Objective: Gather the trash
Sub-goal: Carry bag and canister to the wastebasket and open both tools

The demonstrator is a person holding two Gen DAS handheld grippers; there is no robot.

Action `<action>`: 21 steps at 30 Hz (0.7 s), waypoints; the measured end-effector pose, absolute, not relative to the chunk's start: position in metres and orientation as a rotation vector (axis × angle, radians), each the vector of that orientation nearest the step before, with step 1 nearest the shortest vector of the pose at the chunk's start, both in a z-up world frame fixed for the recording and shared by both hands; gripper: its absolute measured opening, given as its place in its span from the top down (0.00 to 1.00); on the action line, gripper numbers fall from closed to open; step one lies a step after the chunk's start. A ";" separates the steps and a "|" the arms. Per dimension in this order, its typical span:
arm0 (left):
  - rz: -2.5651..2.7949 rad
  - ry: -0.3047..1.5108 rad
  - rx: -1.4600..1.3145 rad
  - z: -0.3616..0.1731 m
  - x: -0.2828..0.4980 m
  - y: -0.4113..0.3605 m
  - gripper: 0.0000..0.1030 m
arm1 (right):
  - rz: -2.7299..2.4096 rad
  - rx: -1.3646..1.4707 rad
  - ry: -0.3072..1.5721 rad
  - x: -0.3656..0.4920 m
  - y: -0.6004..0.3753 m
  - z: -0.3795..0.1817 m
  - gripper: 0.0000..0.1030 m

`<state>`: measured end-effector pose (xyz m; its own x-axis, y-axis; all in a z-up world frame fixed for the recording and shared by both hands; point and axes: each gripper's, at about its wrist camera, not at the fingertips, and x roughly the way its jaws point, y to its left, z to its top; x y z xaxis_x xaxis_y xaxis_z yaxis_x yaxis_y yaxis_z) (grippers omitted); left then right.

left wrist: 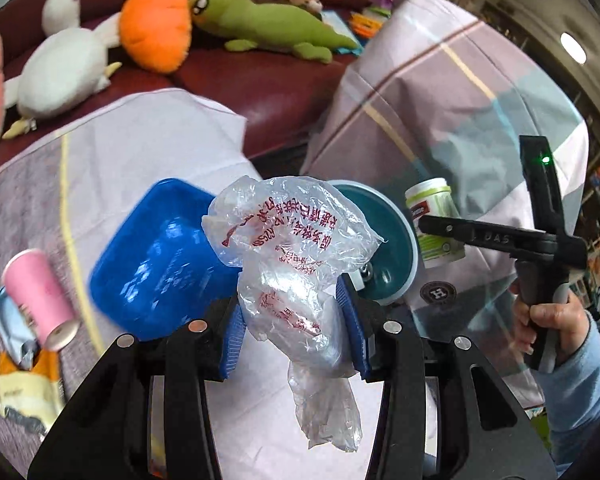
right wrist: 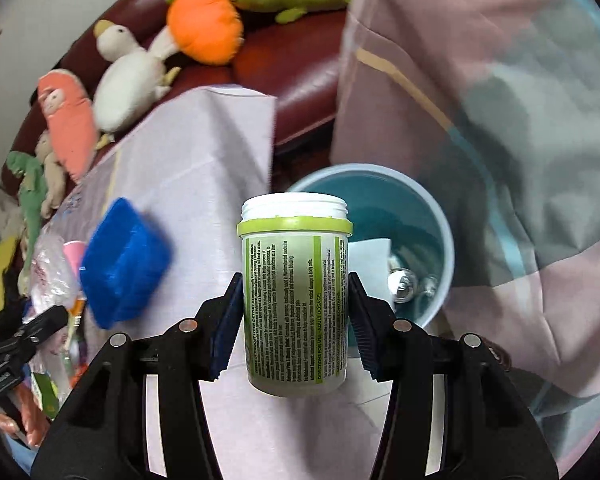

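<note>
My left gripper (left wrist: 296,332) is shut on a crumpled clear plastic bag (left wrist: 292,256) with red print, held above the cloth-covered table (left wrist: 148,152). My right gripper (right wrist: 292,316) is shut on a white jar with a green label (right wrist: 294,308), open top up; the jar also shows in the left wrist view (left wrist: 436,220). A teal bin (right wrist: 436,216) stands just beyond the jar, off the table's far edge, with paper and shiny balls inside. In the left wrist view the bin (left wrist: 388,236) sits behind the bag.
A blue plastic tray (left wrist: 160,260) lies on the table. A pink can (left wrist: 40,296) and snack wrappers (left wrist: 28,388) lie at the left. Plush toys (left wrist: 156,24) sit on a dark red sofa (left wrist: 260,84). A cloth-draped object (left wrist: 460,100) rises at the right.
</note>
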<state>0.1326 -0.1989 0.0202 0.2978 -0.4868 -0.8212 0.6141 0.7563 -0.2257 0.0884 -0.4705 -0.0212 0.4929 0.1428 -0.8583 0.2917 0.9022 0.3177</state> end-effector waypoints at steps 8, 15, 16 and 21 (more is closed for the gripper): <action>-0.758 1.090 0.202 -0.004 0.139 -0.250 0.57 | -0.065 0.491 1.096 0.099 -0.485 -0.051 0.45; -0.770 1.109 0.236 -0.016 0.140 -0.279 0.57 | -0.103 0.489 1.075 0.086 -0.508 -0.045 0.40; -0.771 1.112 0.241 -0.019 0.140 -0.284 0.57 | -0.110 0.486 1.074 0.084 -0.510 -0.045 0.38; -0.777 1.128 0.263 -0.033 0.143 -0.305 0.57 | -0.142 0.481 1.065 0.075 -0.524 -0.040 0.35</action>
